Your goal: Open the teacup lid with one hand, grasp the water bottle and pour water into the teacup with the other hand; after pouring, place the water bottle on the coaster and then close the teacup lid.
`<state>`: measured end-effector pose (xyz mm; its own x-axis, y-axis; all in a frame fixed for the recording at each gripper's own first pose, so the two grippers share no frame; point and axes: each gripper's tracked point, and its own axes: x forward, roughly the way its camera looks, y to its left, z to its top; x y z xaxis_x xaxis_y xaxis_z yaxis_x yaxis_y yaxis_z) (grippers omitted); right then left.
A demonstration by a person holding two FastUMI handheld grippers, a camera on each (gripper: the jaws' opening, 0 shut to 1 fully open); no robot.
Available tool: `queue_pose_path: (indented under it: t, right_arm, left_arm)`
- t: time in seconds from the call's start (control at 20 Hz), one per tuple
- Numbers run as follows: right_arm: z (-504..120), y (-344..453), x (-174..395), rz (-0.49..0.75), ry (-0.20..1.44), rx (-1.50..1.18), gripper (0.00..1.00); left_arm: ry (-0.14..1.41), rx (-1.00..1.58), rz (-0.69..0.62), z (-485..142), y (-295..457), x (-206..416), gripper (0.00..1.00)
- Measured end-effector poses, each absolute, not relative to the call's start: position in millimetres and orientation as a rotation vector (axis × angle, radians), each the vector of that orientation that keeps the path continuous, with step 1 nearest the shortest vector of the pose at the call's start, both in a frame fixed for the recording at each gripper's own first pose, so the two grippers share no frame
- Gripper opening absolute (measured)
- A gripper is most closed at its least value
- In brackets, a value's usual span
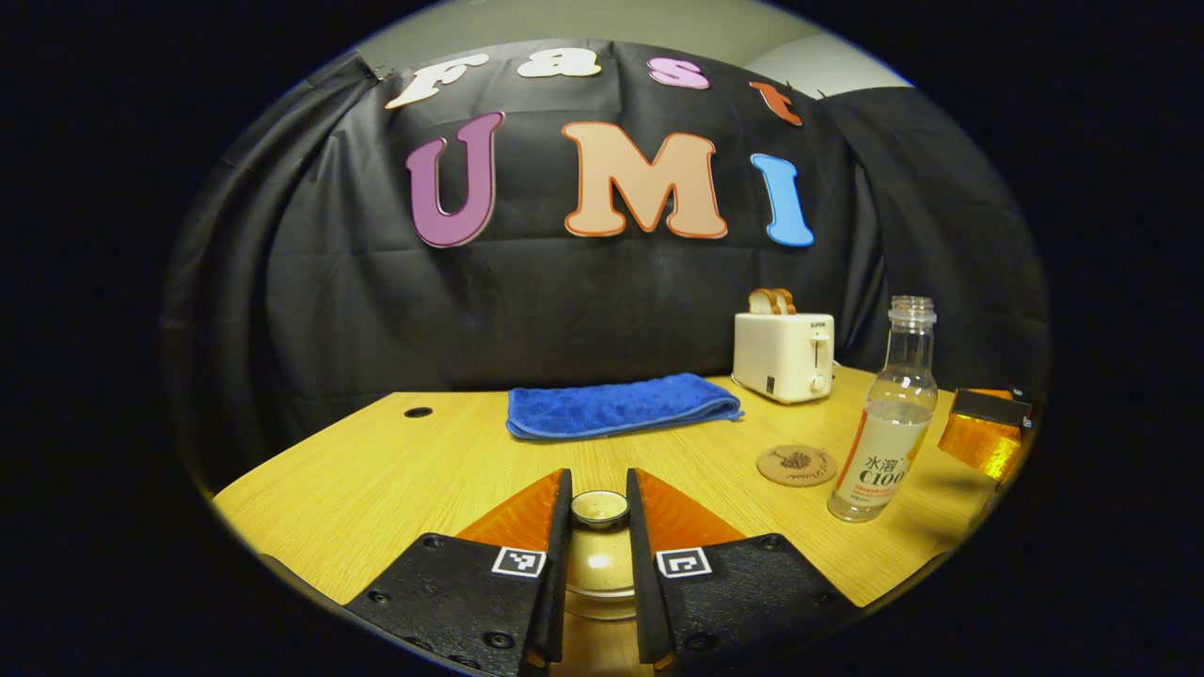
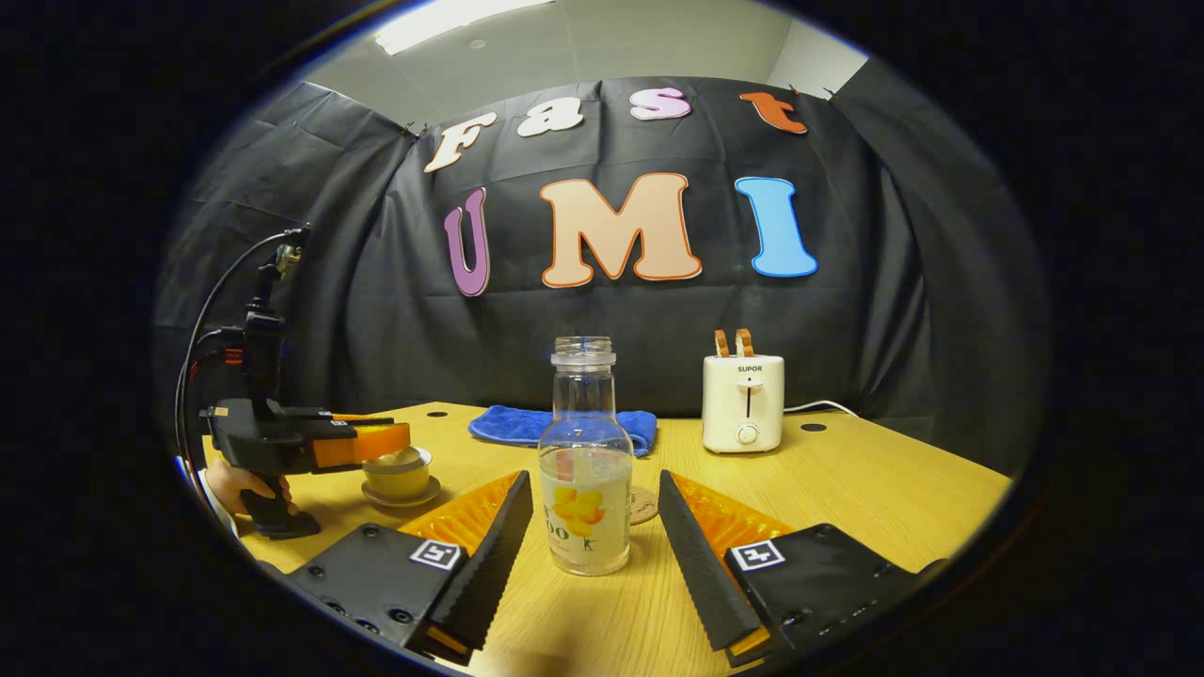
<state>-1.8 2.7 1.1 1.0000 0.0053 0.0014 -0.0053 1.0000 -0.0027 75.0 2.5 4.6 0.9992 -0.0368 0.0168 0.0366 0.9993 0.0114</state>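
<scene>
One open bottle [image 2: 585, 470], its label marked "C100", stands on the table [image 2: 875, 489] between the spread right tongs [image 2: 591, 527], untouched. Left of the bottle, the left tongs [image 1: 599, 512] grip the teacup's lid knob [image 1: 599, 509]. Behind the bottle lies one coaster [image 1: 796, 464]; one "SUPOR" toaster [image 2: 743, 402] stands to its right.

Teacup [image 1: 599, 564] in left gripper view: body largely screened by left tongs [image 1: 599, 498], contact with lid knob [image 1: 599, 509] not resolvable. Coaster [image 2: 645, 504] in right gripper view: mostly concealed behind water bottle [image 2: 584, 489]. Right tongs [image 1: 986, 434] in left gripper view: cropped at right edge. Worktop [image 1: 376, 480]: near edge cut off. Hand [image 2: 243, 481]: partly hidden behind gripper handle.
</scene>
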Motion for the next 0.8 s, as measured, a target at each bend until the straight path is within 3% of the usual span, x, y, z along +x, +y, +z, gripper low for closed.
queue_pose_path:
  t: [0.3, 0.5, 0.55, 0.6, 0.65, 0.7, 0.8]
  right_arm:
    - [-2, 9, 2, 0.051, 0.017, 0.002, 0.84]
    - [-9, 13, 15, 0.063, 0.059, -0.002, 0.92]
    - [-14, 15, 19, 0.074, 0.08, -0.002, 0.84]
    - [-17, 15, 22, 0.076, 0.104, -0.001, 0.91]
    - [-19, 14, 25, 0.072, 0.122, 0.001, 0.91]
    - [-21, 14, 28, 0.07, 0.135, -0.001, 0.84]
    - [-22, 12, 33, 0.062, 0.147, -0.005, 0.84]
  left_arm:
    - [-0.056, 0.002, -0.024, 10, 5, 73, 0.28]
    - [-0.065, 0.002, -0.029, 10, 8, 67, 0.28]
    - [-0.065, 0.002, -0.025, 11, 10, 64, 0.28]
    - [-0.065, 0.002, -0.021, 11, 12, 62, 0.28]
    - [-0.066, 0.002, -0.016, 12, 15, 59, 0.28]
    - [-0.068, 0.002, -0.016, 11, 17, 57, 0.28]
    - [-0.069, 0.003, -0.021, 12, 20, 51, 0.28]
